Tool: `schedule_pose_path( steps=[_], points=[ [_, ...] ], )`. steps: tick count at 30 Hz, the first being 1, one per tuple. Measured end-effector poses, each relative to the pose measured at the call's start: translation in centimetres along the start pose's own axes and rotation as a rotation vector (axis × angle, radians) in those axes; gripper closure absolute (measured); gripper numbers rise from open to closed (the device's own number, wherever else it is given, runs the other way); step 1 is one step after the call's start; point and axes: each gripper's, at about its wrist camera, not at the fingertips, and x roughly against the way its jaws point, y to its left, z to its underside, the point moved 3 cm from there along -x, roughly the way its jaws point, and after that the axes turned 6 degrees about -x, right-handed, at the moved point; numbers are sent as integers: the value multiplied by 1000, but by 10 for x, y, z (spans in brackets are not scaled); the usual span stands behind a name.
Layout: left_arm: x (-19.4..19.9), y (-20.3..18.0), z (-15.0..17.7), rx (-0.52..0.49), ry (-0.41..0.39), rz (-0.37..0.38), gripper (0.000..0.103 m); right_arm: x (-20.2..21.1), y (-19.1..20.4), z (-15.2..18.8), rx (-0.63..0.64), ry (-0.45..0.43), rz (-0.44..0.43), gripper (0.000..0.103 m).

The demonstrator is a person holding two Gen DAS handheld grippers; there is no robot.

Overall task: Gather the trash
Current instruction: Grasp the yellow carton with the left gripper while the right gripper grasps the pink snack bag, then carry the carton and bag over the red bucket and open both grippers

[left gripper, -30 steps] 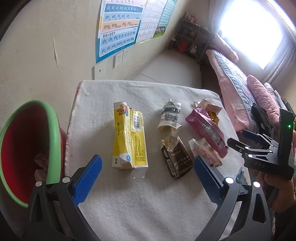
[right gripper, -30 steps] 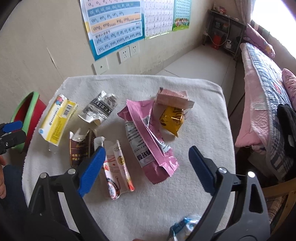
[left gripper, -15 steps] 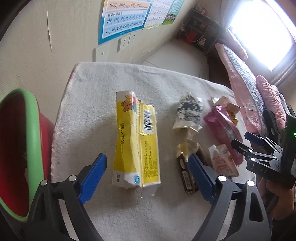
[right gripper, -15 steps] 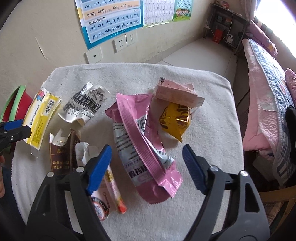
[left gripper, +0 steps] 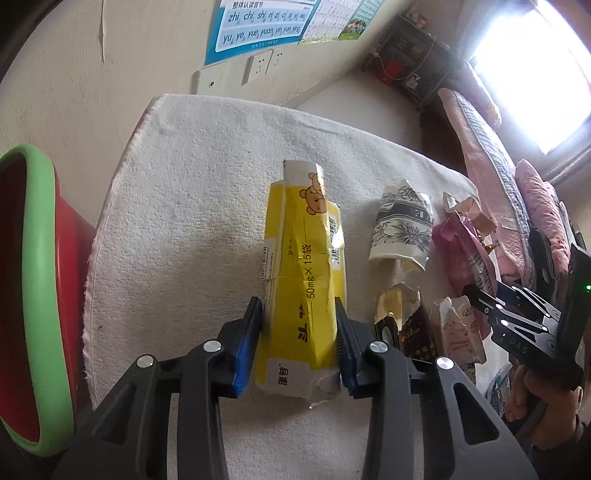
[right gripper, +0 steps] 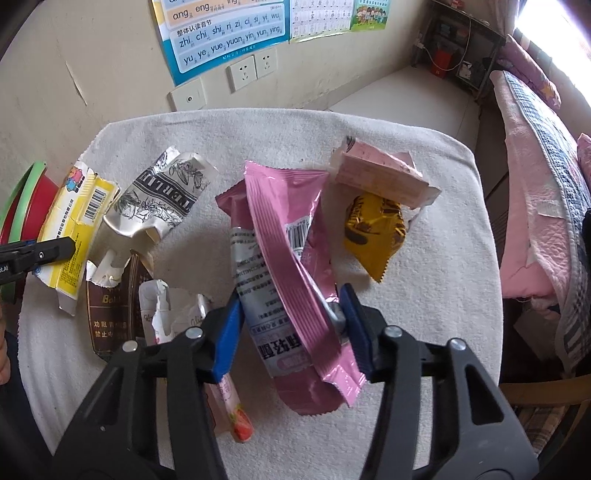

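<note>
Since the earlier frames I have brought both tools lower and closer to the trash, and both pairs of jaws have just been closing. My left tool (left gripper: pixel 300 339) now has its blue pads pressed on either side of the yellow box (left gripper: pixel 304 284), low in the centre of the left wrist view. My right tool (right gripper: pixel 291 328) is narrowed around the pink wrapper (right gripper: pixel 284 258), low centre in the right wrist view, its pads touching the wrapper's two edges.

Just left of the right tool lie a torn white sachet (right gripper: pixel 166 314) and a brown packet (right gripper: pixel 107 314). Further up, a black-and-white patterned wrapper (right gripper: pixel 162 199) sits left of centre, with a yellow-brown snack bag (right gripper: pixel 373 232) and a pink carton (right gripper: pixel 380 173) on the right. All of it rests on the white towel-covered worktop (right gripper: pixel 424 295).

At the left edge of the left wrist view stands a red bin with a green rim (left gripper: pixel 40 295). Beyond the worktop, the wall carries sockets (right gripper: pixel 251 72) and a pinyin poster (right gripper: pixel 225 33); a bed (right gripper: pixel 539 177) runs along the right side.
</note>
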Motion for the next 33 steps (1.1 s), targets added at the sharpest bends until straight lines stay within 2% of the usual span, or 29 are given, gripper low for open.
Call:
schedule_pose_path(
  steps=[13, 23, 33],
  points=[
    [41, -24, 4, -92, -68, -49, 72, 41, 3, -1, 5, -85, -46, 59],
    [71, -31, 19, -97, -103, -44, 72, 71, 7, 5, -6, -123, -59, 59],
    [101, -23, 38, -96, -141, -57, 72, 94, 15, 9, -15, -162, -62, 59]
  ],
)
